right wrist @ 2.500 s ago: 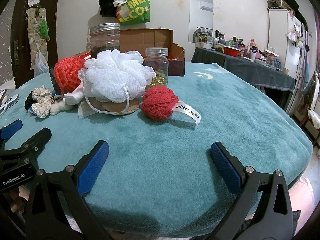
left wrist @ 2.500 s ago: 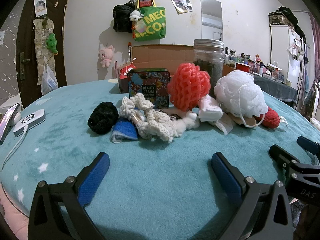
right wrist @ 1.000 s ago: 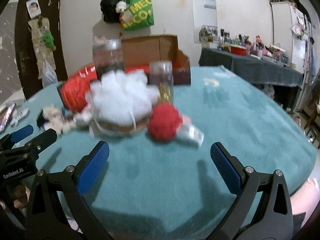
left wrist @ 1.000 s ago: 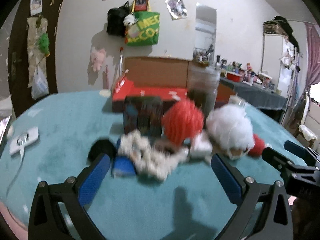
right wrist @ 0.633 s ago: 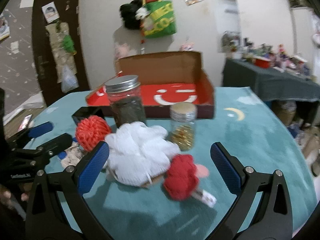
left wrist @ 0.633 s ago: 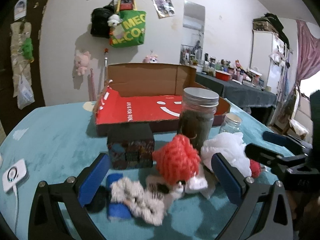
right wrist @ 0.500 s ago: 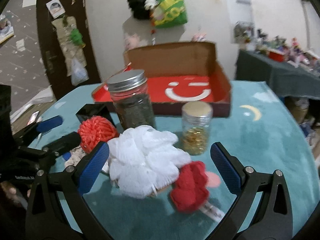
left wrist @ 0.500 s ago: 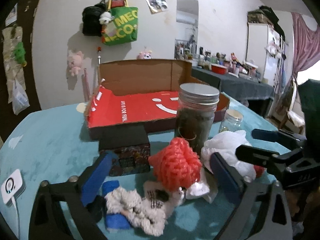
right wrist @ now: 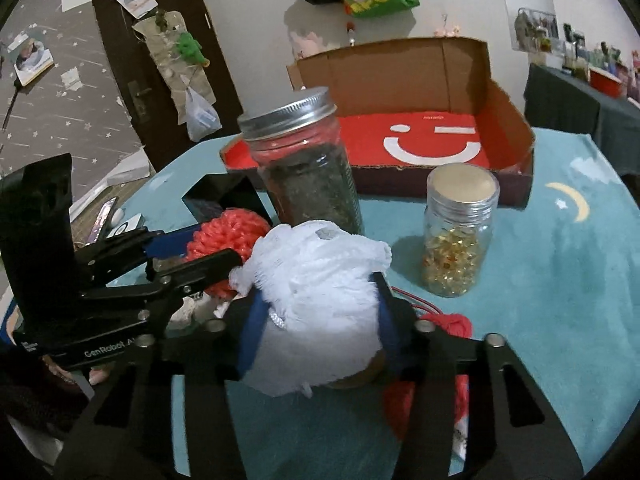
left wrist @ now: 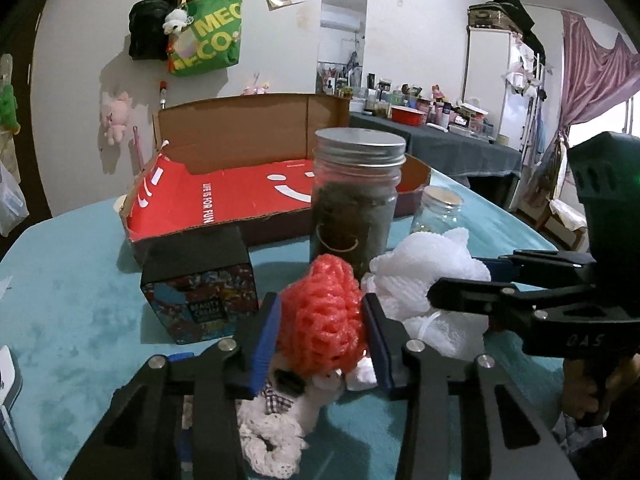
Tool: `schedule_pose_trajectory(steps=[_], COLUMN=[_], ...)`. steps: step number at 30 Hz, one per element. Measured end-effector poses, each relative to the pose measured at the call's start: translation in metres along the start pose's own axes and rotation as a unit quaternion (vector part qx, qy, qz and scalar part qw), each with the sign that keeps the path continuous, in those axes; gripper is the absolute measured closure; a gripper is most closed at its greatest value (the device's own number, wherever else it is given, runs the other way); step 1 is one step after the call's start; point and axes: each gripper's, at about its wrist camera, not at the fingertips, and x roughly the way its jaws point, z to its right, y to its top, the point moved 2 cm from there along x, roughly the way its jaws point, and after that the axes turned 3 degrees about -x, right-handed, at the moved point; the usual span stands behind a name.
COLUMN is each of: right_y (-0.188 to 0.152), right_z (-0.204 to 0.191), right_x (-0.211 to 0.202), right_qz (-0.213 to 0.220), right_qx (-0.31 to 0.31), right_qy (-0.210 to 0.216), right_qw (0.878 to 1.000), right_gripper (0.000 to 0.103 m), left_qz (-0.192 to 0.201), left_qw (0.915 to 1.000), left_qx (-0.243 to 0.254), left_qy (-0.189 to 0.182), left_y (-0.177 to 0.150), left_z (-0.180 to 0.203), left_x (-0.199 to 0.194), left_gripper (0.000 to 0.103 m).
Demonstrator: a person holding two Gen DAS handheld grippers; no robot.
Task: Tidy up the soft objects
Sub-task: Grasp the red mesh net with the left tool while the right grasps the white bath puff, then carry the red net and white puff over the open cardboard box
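On the teal blanket lies a pile of soft things. My left gripper (left wrist: 320, 338) has its blue pads on both sides of the red mesh ball (left wrist: 320, 312), and its jaws are closing on it. My right gripper (right wrist: 318, 330) grips the white bath pouf (right wrist: 316, 280) between its pads, jaws closing too. Under the red ball lie a small white plush (left wrist: 324, 388) and a cream crochet scrunchie (left wrist: 272, 436). A red knitted ball (right wrist: 450, 326) peeks out beside the right finger. The pouf (left wrist: 432, 280) also shows in the left wrist view.
Behind the pile stand a tall jar of dark contents (left wrist: 356, 208), a small jar of gold bits (right wrist: 460, 236) and a patterned tin (left wrist: 200, 280). An open cardboard box with a red floor (right wrist: 432, 140) lies beyond them. A person's hand (left wrist: 600, 392) holds the right gripper.
Both grippers came forward over the pile, each with jaws wide. The left jaws then narrowed onto the red mesh ball and the right jaws onto the white pouf.
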Motion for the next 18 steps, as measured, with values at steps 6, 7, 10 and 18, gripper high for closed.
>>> schedule_pose_trajectory(steps=[6, 7, 10, 18], right_y=[-0.005, -0.005, -0.005, 0.000], right_z=[-0.005, -0.007, -0.011, -0.018], right_x=[-0.017, -0.020, -0.026, -0.052], right_qz=[0.025, 0.028, 0.039, 0.068], right_qx=[0.000, -0.003, -0.009, -0.013], right_qy=[-0.026, -0.027, -0.033, -0.030], right_qw=[0.999, 0.999, 0.999, 0.997], right_gripper=[0.074, 0.075, 0.076, 0.076], left_qz=[0.003, 0.004, 0.008, 0.028], left_qw=[1.0000, 1.0000, 1.0000, 0.9996], left_qx=[0.001, 0.002, 0.005, 0.006], left_qy=[0.002, 0.003, 0.001, -0.009], left_y=[0.005, 0.006, 0.008, 0.019], left_z=[-0.001, -0.002, -0.001, -0.001], left_x=[-0.005, -0.005, -0.010, -0.030], left_gripper=[0.067, 0.067, 0.068, 0.069])
